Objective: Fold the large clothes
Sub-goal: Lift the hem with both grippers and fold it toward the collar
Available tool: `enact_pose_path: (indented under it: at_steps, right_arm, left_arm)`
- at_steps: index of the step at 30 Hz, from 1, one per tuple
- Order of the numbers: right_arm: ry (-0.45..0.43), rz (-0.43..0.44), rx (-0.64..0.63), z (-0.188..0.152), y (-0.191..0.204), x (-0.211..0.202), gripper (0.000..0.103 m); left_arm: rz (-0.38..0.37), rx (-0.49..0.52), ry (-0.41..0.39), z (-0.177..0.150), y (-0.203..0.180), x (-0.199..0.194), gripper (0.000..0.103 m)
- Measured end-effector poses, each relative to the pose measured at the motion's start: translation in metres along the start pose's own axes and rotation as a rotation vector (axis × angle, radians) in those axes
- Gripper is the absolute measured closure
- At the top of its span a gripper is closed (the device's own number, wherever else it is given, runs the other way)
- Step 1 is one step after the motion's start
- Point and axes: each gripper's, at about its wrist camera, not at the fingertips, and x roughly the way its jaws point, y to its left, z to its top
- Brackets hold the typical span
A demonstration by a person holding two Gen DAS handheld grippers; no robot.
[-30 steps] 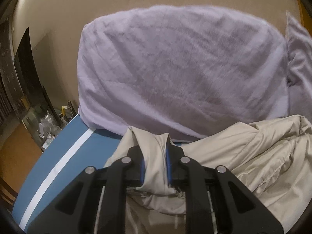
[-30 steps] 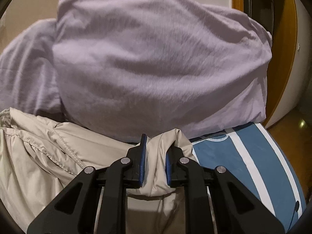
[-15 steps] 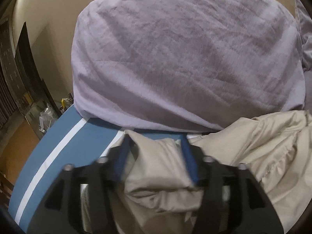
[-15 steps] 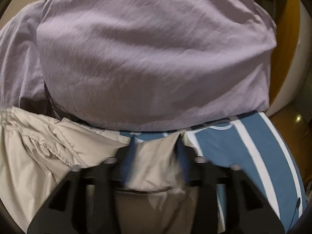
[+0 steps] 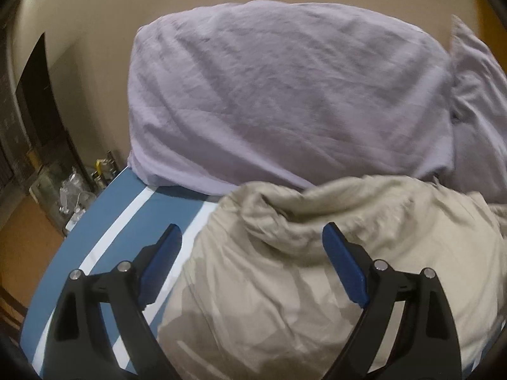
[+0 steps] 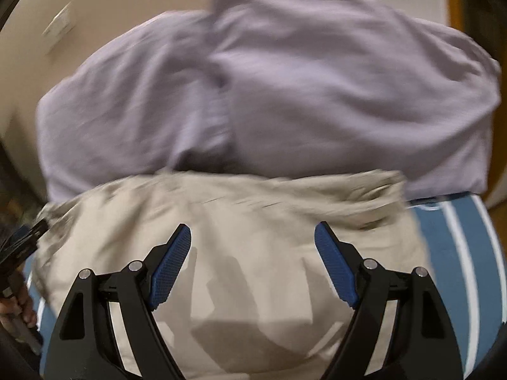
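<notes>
Blue bedding (image 5: 139,221) with white stripes covers the near surface at the far left of the left wrist view, and past its left edge some small bottles and clutter (image 5: 76,190) stand on the floor by a dark doorway. On that blue cover lies the beige garment (image 5: 285,269), the large piece of clothing to be folded, bunched in soft creases, its far edge reaching up against a big lilac pillow (image 5: 285,95) that fills the far half of the picture in front of a cream wall (image 5: 95,15). The left gripper (image 5: 252,253) hovers over the garment's left end with its blue pads (image 5: 161,262) spread wide; its jaws have just been opening, the cloth lies under and between them, and neither pad presses on it. Moving right into the right wrist view, which is blurred, the same beige garment (image 6: 253,228) spreads across the near middle, and the left gripper's black frame shows at the far left edge with a hand below it (image 6: 19,304). The right gripper (image 6: 253,250) sits over the garment's right part with its textured blue pads (image 6: 171,262) also standing far apart; its jaws too have just been opening, and the fabric between them is loose, not pinched. Beyond lie two lilac pillows (image 6: 348,95), and at the right the blue striped cover (image 6: 459,269) shows bare.
</notes>
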Motion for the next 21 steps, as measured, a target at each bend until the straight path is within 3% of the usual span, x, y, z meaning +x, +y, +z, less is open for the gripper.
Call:
enact_pose_path:
  at_steps: [5, 7, 10, 12, 15, 21]
  right_arm:
    - [0.064, 0.032, -0.09, -0.008, 0.05, 0.017, 0.022]
    - [0.097, 0.024, -0.107, -0.014, 0.059, 0.029, 0.028]
    - [0.128, 0.01, -0.107, -0.021, 0.063, 0.045, 0.047]
    - [0.135, 0.017, -0.099, -0.022, 0.063, 0.052, 0.074]
    - [0.117, -0.009, -0.111, -0.023, 0.064, 0.058, 0.096]
    - [0.021, -0.065, -0.067, -0.009, 0.055, 0.066, 0.1]
  left_arm:
    - [-0.015, 0.046, -0.001, -0.008, -0.01, -0.011, 0.013]
    - [-0.022, 0.048, 0.007, -0.01, -0.009, -0.01, 0.013]
    - [-0.027, 0.059, 0.016, -0.015, -0.01, -0.005, 0.013]
    - [-0.027, 0.063, 0.02, -0.017, -0.011, -0.003, 0.013]
    - [-0.031, 0.062, 0.023, -0.019, -0.013, 0.001, 0.013]
    - [-0.04, 0.045, 0.003, -0.017, -0.011, 0.002, 0.013]
